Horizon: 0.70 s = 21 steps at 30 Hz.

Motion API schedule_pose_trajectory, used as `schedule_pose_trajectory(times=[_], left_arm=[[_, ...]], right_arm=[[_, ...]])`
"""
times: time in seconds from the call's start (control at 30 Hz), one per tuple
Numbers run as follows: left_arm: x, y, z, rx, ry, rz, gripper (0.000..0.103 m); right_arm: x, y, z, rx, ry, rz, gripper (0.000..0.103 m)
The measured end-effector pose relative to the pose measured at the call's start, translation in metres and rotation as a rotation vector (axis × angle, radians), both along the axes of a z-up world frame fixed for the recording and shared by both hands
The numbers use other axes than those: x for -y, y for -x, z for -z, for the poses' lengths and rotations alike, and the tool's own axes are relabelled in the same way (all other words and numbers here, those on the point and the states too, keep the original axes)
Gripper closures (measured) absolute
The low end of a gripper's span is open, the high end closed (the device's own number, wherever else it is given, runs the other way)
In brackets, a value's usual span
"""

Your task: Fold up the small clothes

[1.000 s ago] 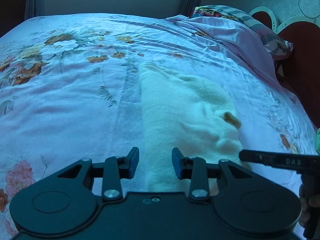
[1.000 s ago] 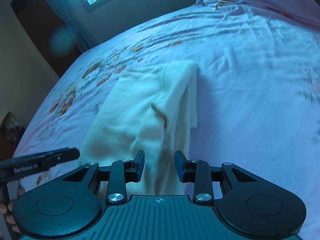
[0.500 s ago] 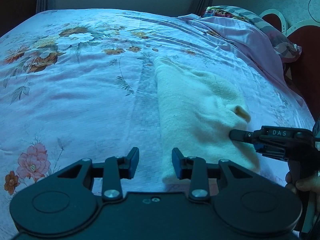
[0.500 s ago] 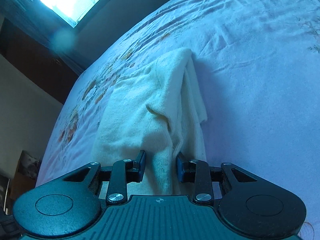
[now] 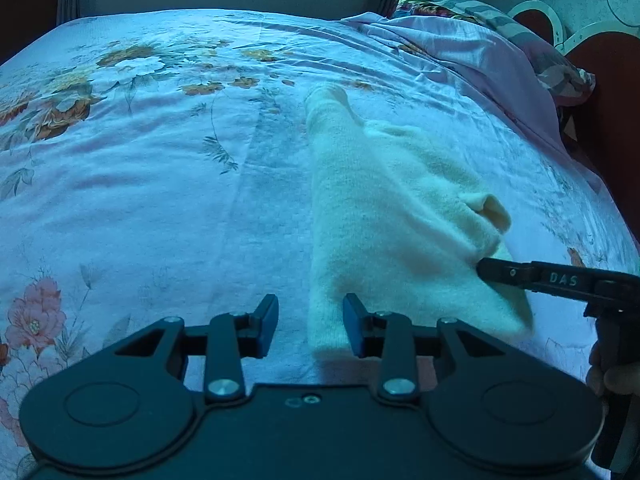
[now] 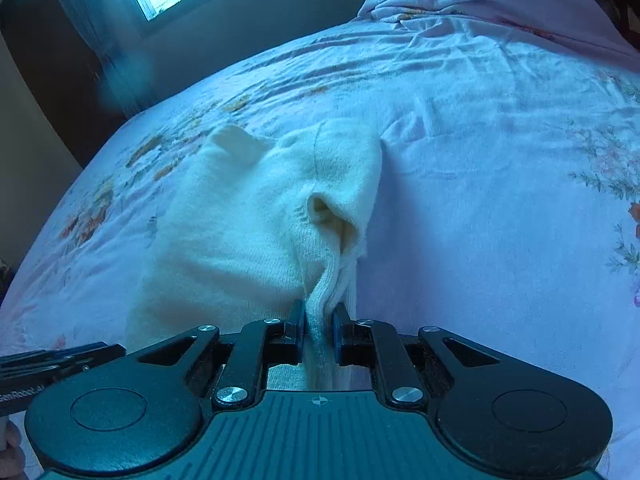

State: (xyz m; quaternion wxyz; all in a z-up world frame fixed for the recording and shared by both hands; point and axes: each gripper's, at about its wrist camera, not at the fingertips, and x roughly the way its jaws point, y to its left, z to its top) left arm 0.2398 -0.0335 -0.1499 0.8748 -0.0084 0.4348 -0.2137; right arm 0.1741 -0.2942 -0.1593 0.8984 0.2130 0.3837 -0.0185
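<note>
Right claw [image 6: 318,330] angled down, just closed, pinching cream garment [image 6: 248,236]; left claw [image 5: 310,326] partly open, empty.

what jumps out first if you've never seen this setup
A cream knit garment lies partly folded in the middle of a floral bedsheet. The right gripper is clamped on a bunched fold at its near edge, while the left gripper stands open at the garment's other near corner.
</note>
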Motion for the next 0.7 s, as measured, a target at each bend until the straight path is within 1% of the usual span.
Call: schedule_pose_trajectory(times=[0.1,0.17,0.3,0.4,0.47,0.5,0.53,0.57,0.6,0.63,0.67,0.7], left_arm=[[-0.001,0.001,-0.014,0.048,0.003,0.012,0.070],[0.007,-0.002,-0.024,0.084,0.004,0.038,0.070],[0.037,-0.017,-0.034,0.109,0.018,0.102,0.070],[0.063,-0.037,-0.026,0.112,0.009,0.128,0.070],[0.076,-0.057,-0.011,0.076,-0.014,0.125,0.069],[0.078,-0.066,0.001,0.057,-0.029,0.107,0.070],[0.077,-0.075,0.011,0.040,-0.036,0.090,0.070],[0.077,-0.078,0.016,0.046,-0.038,0.082,0.071],[0.075,-0.079,0.018,0.058,-0.034,0.091,0.071],[0.074,-0.079,0.016,0.063,-0.037,0.103,0.071],[0.073,-0.080,0.012,0.060,-0.029,0.103,0.071],[0.071,-0.081,0.007,0.060,-0.005,0.099,0.071]], right_arm=[[-0.004,0.010,-0.019,0.067,0.101,0.026,0.088],[-0.009,0.010,-0.031,0.118,0.131,0.013,0.088],[-0.022,-0.016,-0.041,0.134,0.175,-0.030,0.088],[-0.025,-0.041,-0.041,0.144,0.211,-0.034,0.088],[-0.025,-0.059,-0.033,0.138,0.266,-0.041,0.088],[-0.023,-0.066,-0.023,0.118,0.293,-0.040,0.088],[-0.020,-0.074,-0.011,0.076,0.302,-0.045,0.088],[-0.014,-0.083,0.008,0.011,0.298,-0.065,0.088],[-0.008,-0.085,0.019,0.005,0.284,-0.075,0.088],[-0.002,-0.084,0.022,0.018,0.274,-0.076,0.088],[0.000,-0.086,0.019,0.018,0.267,-0.083,0.087],[0.001,-0.086,0.014,0.032,0.269,-0.089,0.087]])
